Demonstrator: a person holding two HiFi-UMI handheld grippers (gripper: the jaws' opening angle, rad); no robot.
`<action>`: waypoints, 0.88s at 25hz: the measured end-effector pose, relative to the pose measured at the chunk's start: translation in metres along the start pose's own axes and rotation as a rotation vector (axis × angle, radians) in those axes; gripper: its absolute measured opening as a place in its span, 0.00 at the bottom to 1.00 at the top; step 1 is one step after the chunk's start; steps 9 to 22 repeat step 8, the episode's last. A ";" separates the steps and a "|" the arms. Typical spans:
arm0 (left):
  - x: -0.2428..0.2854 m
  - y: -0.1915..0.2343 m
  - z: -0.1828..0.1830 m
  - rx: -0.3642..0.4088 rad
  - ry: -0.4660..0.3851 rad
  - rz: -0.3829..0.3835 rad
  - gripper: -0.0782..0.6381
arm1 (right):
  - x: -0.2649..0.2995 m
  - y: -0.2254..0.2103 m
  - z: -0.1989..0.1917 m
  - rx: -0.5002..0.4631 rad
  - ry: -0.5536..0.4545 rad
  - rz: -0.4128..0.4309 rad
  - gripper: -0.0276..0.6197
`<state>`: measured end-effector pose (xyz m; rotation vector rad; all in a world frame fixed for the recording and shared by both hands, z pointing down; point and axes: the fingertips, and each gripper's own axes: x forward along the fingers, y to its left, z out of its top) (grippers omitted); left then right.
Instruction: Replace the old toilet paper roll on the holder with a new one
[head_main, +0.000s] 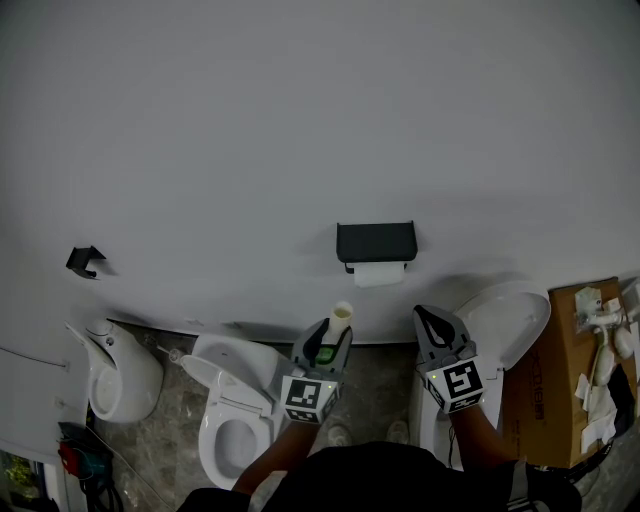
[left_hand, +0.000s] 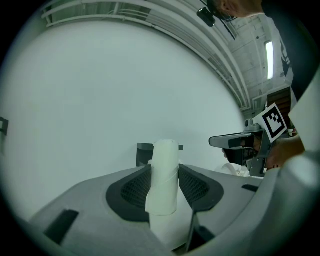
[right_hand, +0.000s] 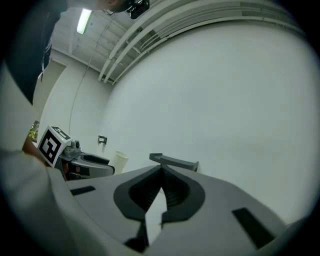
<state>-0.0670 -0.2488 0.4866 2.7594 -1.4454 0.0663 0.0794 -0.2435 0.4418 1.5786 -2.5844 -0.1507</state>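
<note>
Two grey matte plastic grippers, both held level, aimed at a smooth white wall.

Left gripper: ribbed dark pads clamped on a slim white paper roll. Cylinder upright, loose outer wrap, top end poking above the fingertips.

Right gripper: jaws pressed together, nothing between. Just right of the left one in the head view, at about the same height.

Straight ahead on the wall: black boxy holder with a flat top, white sheet of paper hanging under it. Held roll below and left of the holder, apart from it.

Down on the mottled grey stone floor: glossy white toilet, rounded seat ring, bowl contents not readable. Second white oval toilet lid just right of the right gripper.

Far left: white ceramic fixture, small black bracket on the wall above it.

Right edge: brown cardboard box, white parts on it.
</note>
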 end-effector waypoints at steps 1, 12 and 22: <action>0.000 0.000 0.001 0.003 -0.001 0.001 0.34 | -0.001 -0.001 0.000 0.003 -0.005 -0.006 0.05; -0.004 0.005 0.005 -0.005 0.006 0.020 0.34 | -0.004 -0.010 0.008 0.017 -0.039 -0.039 0.05; -0.004 0.005 0.005 -0.005 0.006 0.020 0.34 | -0.004 -0.010 0.008 0.017 -0.039 -0.039 0.05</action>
